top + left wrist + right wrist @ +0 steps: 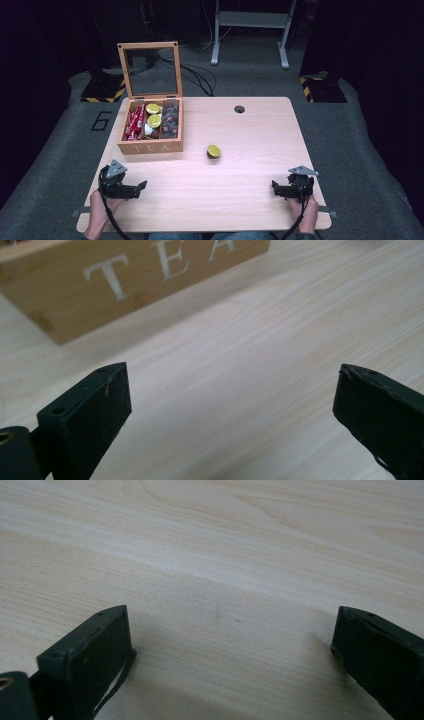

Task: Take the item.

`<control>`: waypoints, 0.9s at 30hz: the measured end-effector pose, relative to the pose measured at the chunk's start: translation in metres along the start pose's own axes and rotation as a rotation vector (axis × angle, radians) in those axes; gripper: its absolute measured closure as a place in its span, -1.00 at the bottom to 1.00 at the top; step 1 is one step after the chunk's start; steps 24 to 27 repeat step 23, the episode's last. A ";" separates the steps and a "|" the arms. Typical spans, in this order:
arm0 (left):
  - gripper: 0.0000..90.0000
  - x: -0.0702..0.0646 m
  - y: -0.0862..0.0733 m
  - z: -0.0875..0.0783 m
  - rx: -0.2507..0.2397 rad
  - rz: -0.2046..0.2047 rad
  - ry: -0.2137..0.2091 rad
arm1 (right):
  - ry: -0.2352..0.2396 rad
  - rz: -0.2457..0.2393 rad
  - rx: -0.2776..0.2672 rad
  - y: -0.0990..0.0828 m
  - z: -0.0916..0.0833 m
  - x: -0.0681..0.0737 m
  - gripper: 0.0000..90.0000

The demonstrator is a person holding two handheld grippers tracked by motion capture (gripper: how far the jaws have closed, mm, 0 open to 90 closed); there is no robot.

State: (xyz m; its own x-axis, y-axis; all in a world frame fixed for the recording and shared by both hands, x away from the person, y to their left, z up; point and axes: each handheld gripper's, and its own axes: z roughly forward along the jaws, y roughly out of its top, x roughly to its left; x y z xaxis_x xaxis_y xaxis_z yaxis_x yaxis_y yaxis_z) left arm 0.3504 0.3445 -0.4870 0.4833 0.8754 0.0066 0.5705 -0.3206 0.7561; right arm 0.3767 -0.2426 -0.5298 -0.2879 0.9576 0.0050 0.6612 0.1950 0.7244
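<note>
A wooden tea box (150, 147) marked TEA stands at the table's back left with its glass lid (150, 67) raised. Its compartments hold red packets (134, 122), yellow-topped capsules (154, 120) and dark capsules (170, 120). One yellow-topped capsule (214, 151) lies alone on the table, right of the box. My left gripper (141, 187) rests low at the front left, open, with bare wood between its jaws and the tea box front (125, 285) just ahead. My right gripper (274, 187) rests at the front right, open over bare wood (225, 605).
The wooden table (240, 200) has a round cable hole (239, 109) near its back edge. Behind it, on the grey floor, are cables (197, 75), a grey metal stand (250, 30) and black bases with yellow-black tape (105, 92).
</note>
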 end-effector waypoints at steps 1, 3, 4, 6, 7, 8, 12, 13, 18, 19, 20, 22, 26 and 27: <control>-0.96 0.000 0.000 0.000 0.000 0.000 0.000 | 0.000 0.000 0.000 0.000 0.000 0.000 -0.95; -0.97 0.004 -0.009 0.001 0.020 -0.007 0.021 | 0.000 0.000 0.000 0.000 0.000 0.000 -0.95; -0.98 0.008 -0.018 0.004 0.034 -0.025 0.025 | 0.000 0.000 0.000 0.000 0.000 0.000 -0.95; -0.99 0.012 -0.027 0.007 0.047 -0.041 0.042 | 0.000 -0.002 -0.001 0.000 0.000 0.000 -0.95; -0.99 0.012 -0.027 0.007 0.047 -0.041 0.042 | 0.000 -0.002 -0.001 0.000 0.000 0.000 -0.95; -0.99 0.015 -0.035 0.009 0.057 -0.056 0.052 | 0.000 0.000 0.000 0.000 0.000 0.000 -0.95; -1.00 0.021 -0.046 0.012 0.059 -0.075 0.069 | 0.000 0.000 0.000 0.000 0.000 0.000 -0.95; -1.00 0.021 -0.047 0.012 0.068 -0.075 0.074 | 0.000 0.000 0.000 0.000 0.000 0.000 -0.95; -1.00 0.024 -0.049 0.012 0.052 -0.076 0.085 | -0.001 0.000 0.000 0.000 0.000 0.000 -0.95; -1.00 0.024 -0.049 0.012 0.056 -0.079 0.083 | -0.001 0.000 0.000 0.000 0.000 0.000 -0.95; -1.00 0.024 -0.049 0.012 0.058 -0.080 0.082 | 0.000 0.000 0.000 0.000 0.000 0.000 -0.95; -1.00 0.024 -0.049 0.012 0.059 -0.080 0.083 | 0.000 -0.001 -0.001 0.000 0.000 0.000 -0.95; -1.00 0.024 -0.049 0.012 0.059 -0.080 0.083 | -0.001 0.000 0.000 0.000 0.000 0.000 -0.95; -1.00 0.024 -0.049 0.012 0.059 -0.080 0.083 | -0.001 0.000 0.000 0.000 0.000 0.000 -0.95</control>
